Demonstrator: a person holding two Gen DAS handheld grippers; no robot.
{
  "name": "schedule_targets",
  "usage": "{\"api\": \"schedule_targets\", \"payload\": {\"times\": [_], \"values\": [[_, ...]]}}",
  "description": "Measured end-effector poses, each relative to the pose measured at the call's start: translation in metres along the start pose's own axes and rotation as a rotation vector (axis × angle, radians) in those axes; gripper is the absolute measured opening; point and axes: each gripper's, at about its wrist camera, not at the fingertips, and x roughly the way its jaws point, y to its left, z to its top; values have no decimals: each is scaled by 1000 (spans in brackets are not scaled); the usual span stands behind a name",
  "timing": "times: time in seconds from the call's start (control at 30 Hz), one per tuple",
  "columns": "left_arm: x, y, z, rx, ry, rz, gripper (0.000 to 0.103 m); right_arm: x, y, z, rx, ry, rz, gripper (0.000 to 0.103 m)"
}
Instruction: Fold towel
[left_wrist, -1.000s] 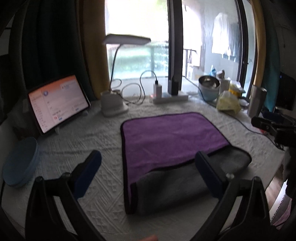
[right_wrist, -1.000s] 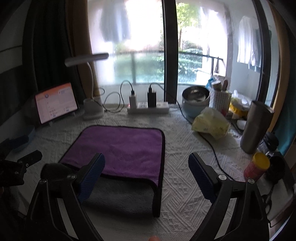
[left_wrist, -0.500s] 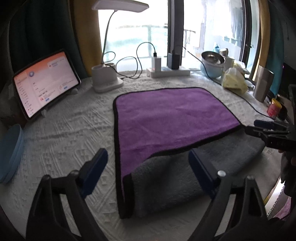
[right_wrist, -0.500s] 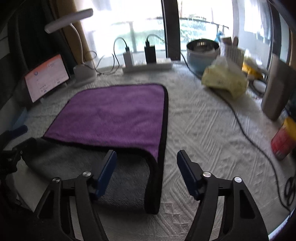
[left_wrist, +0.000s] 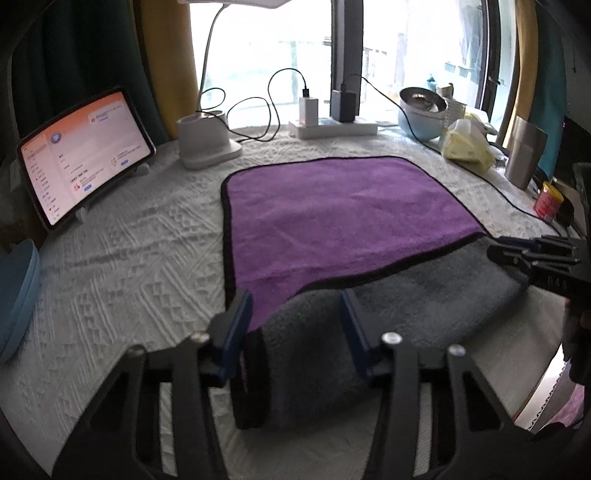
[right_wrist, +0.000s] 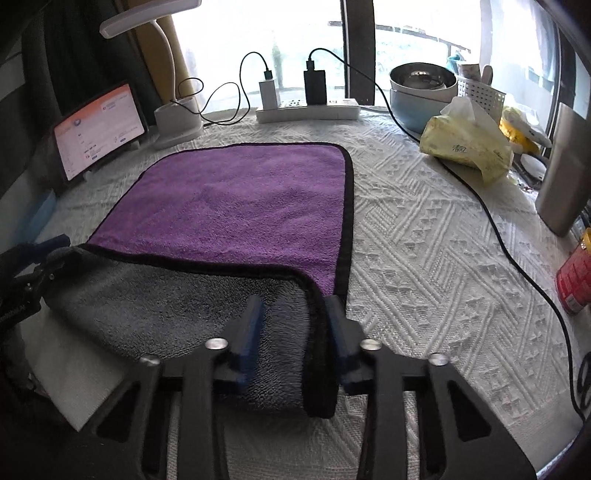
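A lived-in home is showing here: a white textured cloth (right_wrist: 424, 229) is covering the table by a balcony window. A lit tablet (left_wrist: 83, 155), white power strip (right_wrist: 308, 109) and yellow tissue pack (right_wrist: 467, 146) are sitting along it.

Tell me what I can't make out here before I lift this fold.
- Purple towel with grey underside: whether the right gripper and left gripper pads actually pinch the fold; the cloth bulges over them.
- White power strip: socket states, washed out by window glare.
- Propped tablet: screen text too small.
- Blue round container: cut by the left edge.
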Motion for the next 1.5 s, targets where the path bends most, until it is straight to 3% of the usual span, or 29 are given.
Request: {"api": "schedule_targets", "payload": {"times": [0.17, 0.33, 1.0, 1.5], "values": [[1, 4, -3, -18, 7, -16, 22, -4, 5, -2, -41, -8, -19, 17], [-4, 5, -3, -22, -3, -25, 17, -14, 14, 0, -84, -43, -34, 14], [-30, 13, 43, -47, -110, -50, 16, -50, 13, 45, -68, -180, 3, 14], [-23, 28, 83, -36, -186, -14, 16, -41, 8, 83, -66, -235, 23, 14]]}}
